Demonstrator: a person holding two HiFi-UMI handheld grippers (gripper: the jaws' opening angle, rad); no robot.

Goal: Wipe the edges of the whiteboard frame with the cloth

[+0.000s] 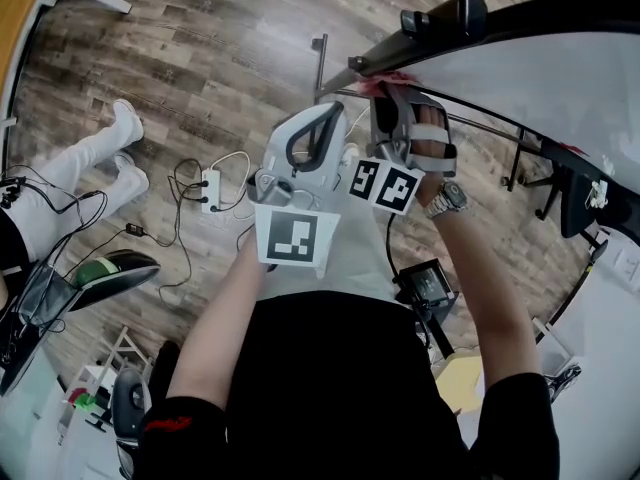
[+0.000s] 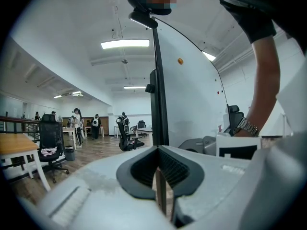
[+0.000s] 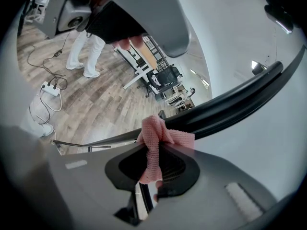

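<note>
The right gripper is clamping the pink cloth in its jaws against the frame, which is running crosswise just ahead; the left gripper is idling nearby, jaws closed, empty.

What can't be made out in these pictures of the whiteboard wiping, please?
Head view: the right gripper hides its own fingers and most of the cloth.
Head view: the whiteboard runs off the right edge, so its far edges are unseen.
Right gripper view: the cloth covers where it meets the frame, so contact is unsure.
Left gripper view: the distant people are too small to describe.
</note>
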